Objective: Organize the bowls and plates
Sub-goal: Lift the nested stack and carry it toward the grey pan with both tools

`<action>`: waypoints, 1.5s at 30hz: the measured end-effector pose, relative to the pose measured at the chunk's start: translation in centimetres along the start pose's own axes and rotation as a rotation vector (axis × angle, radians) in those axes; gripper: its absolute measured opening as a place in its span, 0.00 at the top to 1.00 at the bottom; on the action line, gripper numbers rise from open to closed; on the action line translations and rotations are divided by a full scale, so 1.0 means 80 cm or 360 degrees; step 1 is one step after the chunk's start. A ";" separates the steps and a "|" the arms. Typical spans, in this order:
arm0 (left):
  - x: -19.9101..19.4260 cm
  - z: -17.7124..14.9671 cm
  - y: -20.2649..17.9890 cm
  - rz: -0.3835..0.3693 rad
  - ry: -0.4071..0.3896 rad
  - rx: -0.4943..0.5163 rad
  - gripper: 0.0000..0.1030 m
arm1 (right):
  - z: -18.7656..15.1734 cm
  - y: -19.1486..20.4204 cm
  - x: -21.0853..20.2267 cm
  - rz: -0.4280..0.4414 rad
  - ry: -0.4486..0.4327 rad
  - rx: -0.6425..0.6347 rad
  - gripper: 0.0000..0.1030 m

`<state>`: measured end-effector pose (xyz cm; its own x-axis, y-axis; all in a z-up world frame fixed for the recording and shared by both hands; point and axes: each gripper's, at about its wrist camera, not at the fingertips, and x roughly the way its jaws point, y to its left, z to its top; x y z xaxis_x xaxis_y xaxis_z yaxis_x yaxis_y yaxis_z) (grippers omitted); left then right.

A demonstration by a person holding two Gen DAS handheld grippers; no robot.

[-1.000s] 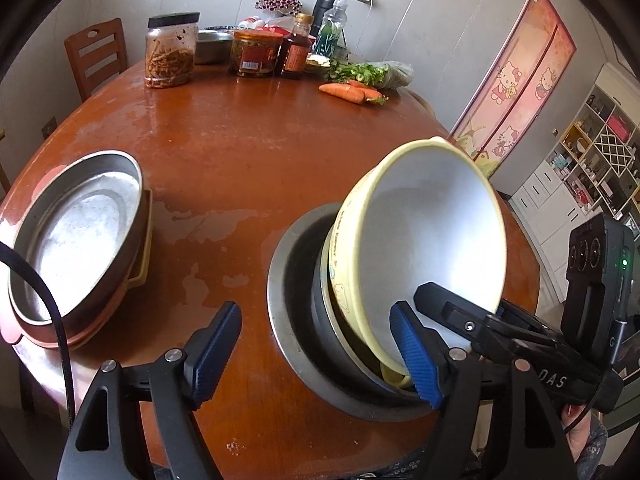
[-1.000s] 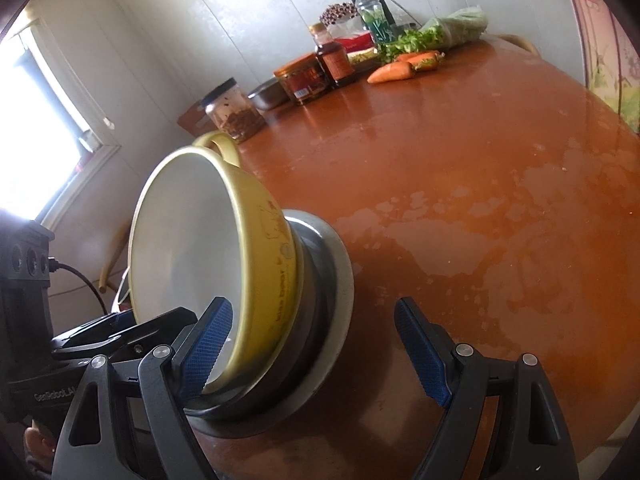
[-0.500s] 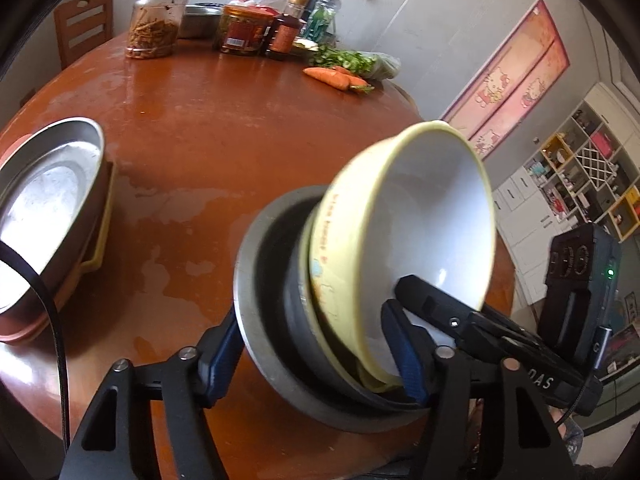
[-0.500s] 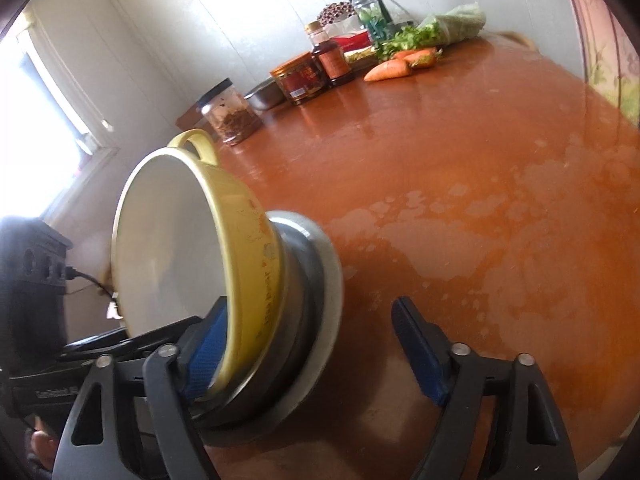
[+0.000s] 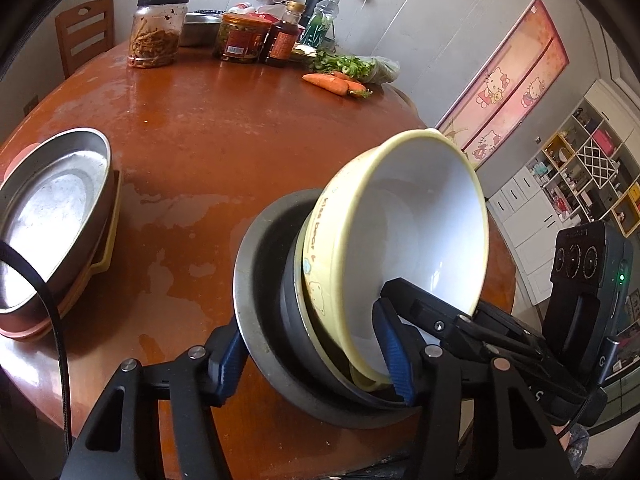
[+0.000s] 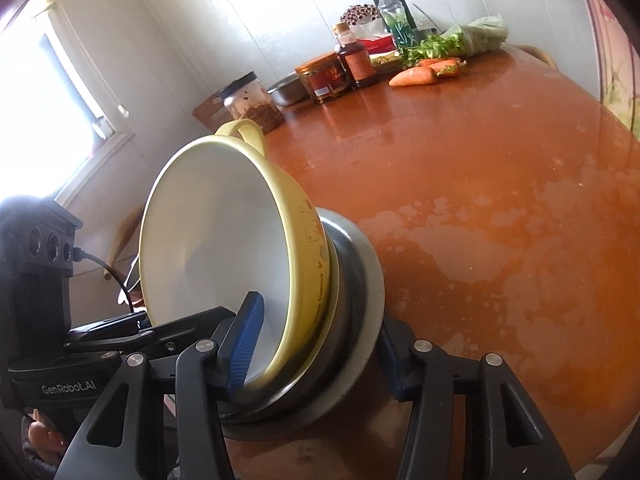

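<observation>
Though tilted, bowl stack (nested) between right claw pads.

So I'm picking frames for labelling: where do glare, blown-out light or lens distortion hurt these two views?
Right wrist view: the window is blown out white, and the table carries pale sheen. Left wrist view: evenly lit, mild glare on the table; the shelves bend at the fisheye edge. Both views have dark rounded corners, while the yellow bowl stays sharp.
</observation>
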<state>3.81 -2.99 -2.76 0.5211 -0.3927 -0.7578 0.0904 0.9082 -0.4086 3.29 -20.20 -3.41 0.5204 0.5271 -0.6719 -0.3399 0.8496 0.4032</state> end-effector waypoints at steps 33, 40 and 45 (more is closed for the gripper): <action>-0.063 0.059 0.003 0.0063 -0.0129 0.0007 0.43 | 0.072 0.040 0.000 0.0077 -0.0023 -0.0103 0.47; -0.076 0.072 0.013 0.0071 -0.0154 -0.0004 0.43 | 0.089 0.057 0.003 0.0091 -0.0031 -0.0124 0.47; -0.086 0.078 0.024 0.0079 -0.0173 -0.0021 0.43 | 0.096 0.070 0.006 0.0101 -0.0030 -0.0147 0.47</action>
<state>5.69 2.36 4.87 0.6135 -0.3288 -0.7180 0.0514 0.9239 -0.3791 7.69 -15.04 3.27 0.5098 0.5806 -0.6348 -0.4427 0.8098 0.3851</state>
